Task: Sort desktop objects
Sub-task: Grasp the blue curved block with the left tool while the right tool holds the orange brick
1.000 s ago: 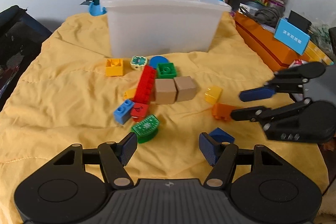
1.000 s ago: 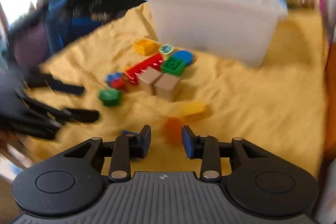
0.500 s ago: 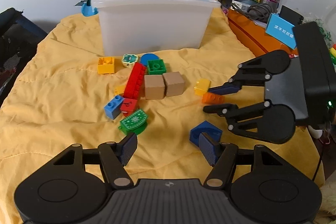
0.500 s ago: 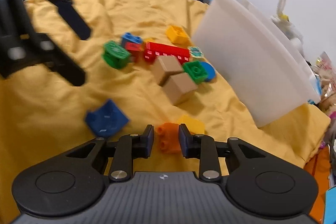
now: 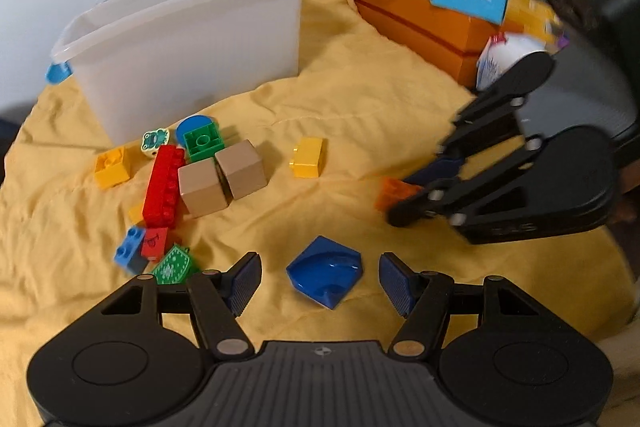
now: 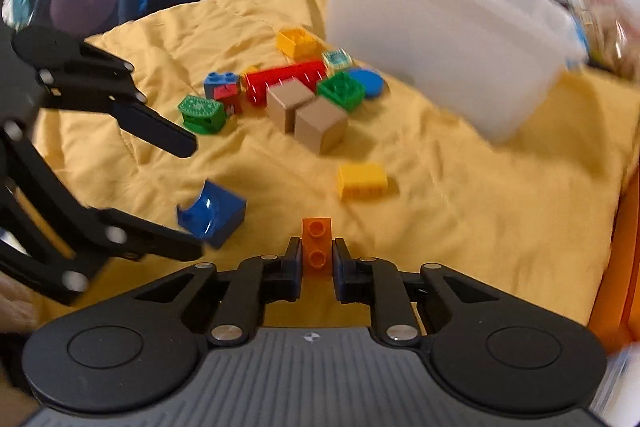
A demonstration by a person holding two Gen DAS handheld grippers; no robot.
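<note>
1. Right gripper (image 6: 316, 261), bottom centre of its view: fingers have just been closing and now clench the orange brick (image 6: 317, 245) by its long sides, studs up, apparently to carry it.
2. Left gripper (image 5: 320, 283), bottom centre of its view: fingers spread wide and released, bracketing the blue block (image 5: 325, 271) on the yellow cloth (image 5: 360, 115), likely lining up a grasp.
3. Mid-frame: a loose cluster of 2 tan cubes (image 5: 222, 177), a red brick (image 5: 165, 185) and small pieces awaits sorting.
4. Upper left: the bin (image 5: 192, 39), the likely destination.
</note>
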